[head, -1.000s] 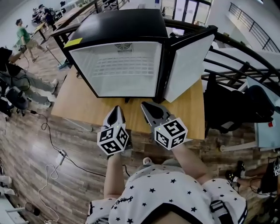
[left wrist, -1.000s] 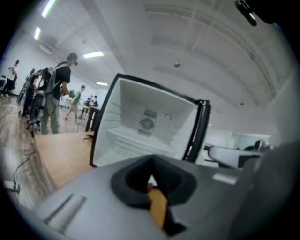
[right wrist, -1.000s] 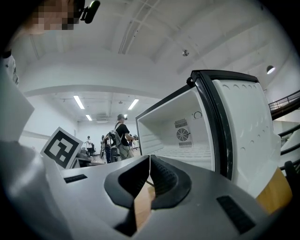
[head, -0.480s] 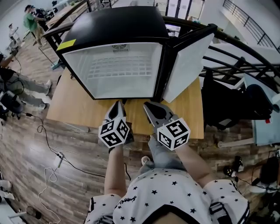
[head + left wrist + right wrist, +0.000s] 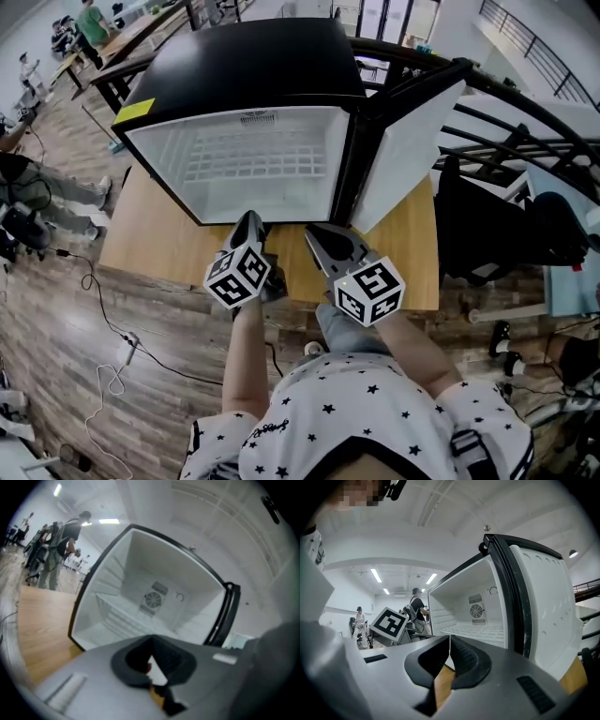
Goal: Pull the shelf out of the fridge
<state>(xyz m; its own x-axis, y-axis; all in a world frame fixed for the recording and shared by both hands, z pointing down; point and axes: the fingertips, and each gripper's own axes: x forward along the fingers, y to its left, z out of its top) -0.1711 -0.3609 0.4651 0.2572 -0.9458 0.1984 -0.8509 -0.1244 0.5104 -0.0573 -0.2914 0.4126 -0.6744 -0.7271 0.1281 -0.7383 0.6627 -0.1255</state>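
While left gripper (image 5: 249, 218) and right gripper (image 5: 313, 229) hover closed, empty, fridge door (image 5: 409, 141) stands open.

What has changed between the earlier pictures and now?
The left hand-held gripper moved forward to the lower front edge of the fridge; the right hand-held gripper also came closer. Nothing was taken hold of. The shelf stays inside, the door open, jaws shut.
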